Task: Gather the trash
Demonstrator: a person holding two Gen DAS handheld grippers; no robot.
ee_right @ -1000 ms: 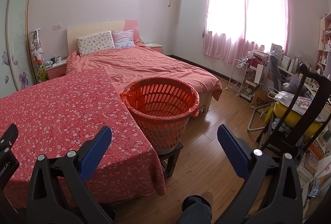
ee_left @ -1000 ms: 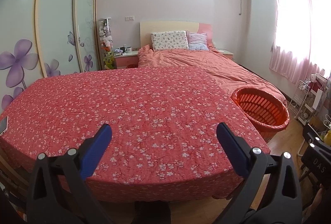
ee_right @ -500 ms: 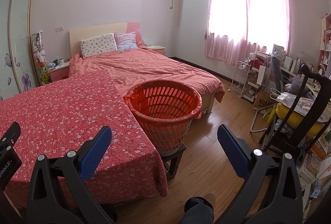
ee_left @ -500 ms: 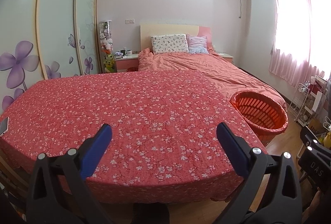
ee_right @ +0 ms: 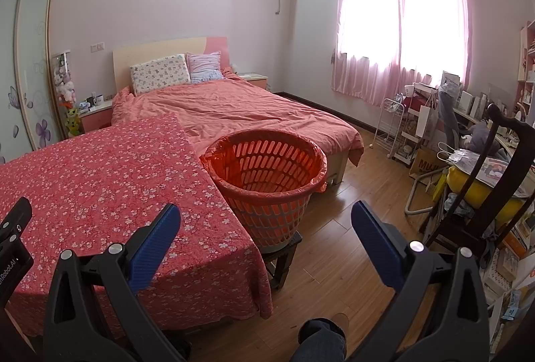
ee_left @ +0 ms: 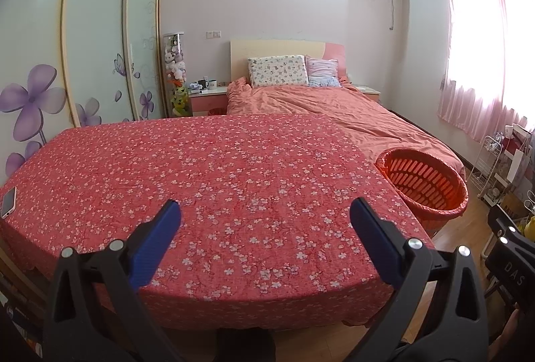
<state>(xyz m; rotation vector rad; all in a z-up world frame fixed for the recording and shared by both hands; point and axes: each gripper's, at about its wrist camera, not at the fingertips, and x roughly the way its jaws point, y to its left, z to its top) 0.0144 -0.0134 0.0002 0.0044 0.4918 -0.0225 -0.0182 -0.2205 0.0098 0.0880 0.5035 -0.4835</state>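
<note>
Basket of orange slotted plastic with red liner standing just beside the flowered red tablecloth, lying ahead-left of the wide-apart, empty right gripper, farther right of the equally spread left gripper; trash not showing.

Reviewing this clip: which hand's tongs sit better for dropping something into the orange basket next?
Right, probably. The right tongs point almost straight at the orange basket, which fills the middle of that view. The left tongs face the floral-covered table, with the basket off to their right. Both are open and empty.
</note>
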